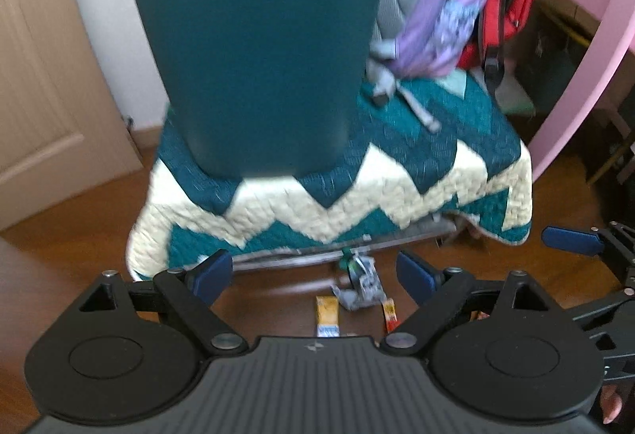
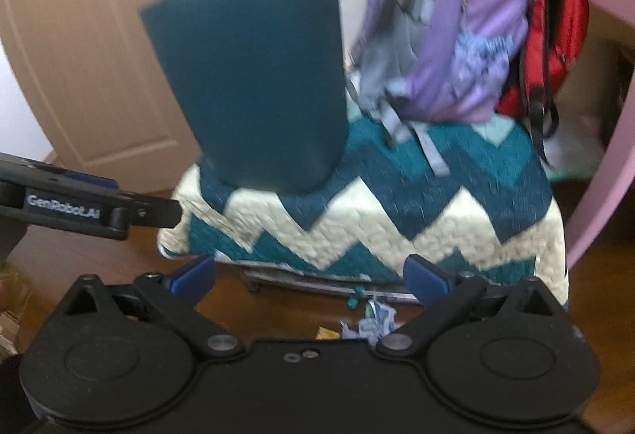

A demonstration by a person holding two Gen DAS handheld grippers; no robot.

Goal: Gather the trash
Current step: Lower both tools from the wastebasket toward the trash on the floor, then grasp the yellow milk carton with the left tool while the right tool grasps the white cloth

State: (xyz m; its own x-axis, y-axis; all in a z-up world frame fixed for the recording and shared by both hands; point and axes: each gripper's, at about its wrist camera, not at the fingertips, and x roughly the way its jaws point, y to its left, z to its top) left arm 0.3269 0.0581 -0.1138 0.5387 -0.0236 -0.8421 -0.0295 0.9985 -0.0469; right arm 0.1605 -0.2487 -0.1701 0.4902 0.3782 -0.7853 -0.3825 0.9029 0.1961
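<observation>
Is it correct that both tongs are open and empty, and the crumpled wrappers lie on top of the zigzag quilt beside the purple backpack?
Not quite. The crumpled wrappers lie on the wooden floor in front of the zigzag quilt, not on top of it; the left wrist view shows this. The rest holds: the left tongs and right tongs are open and empty, and the purple backpack sits on the quilt.

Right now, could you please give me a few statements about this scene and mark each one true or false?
1. The left claw is open and empty. True.
2. The crumpled wrapper lies on the quilt. False: it lies on the wooden floor, in front of the quilt.
3. A purple backpack stands on the quilt. True.
4. The dark teal bin is on the floor. False: it stands on the quilt.
5. The right claw grips a wrapper. False: it is open and empty.
</observation>
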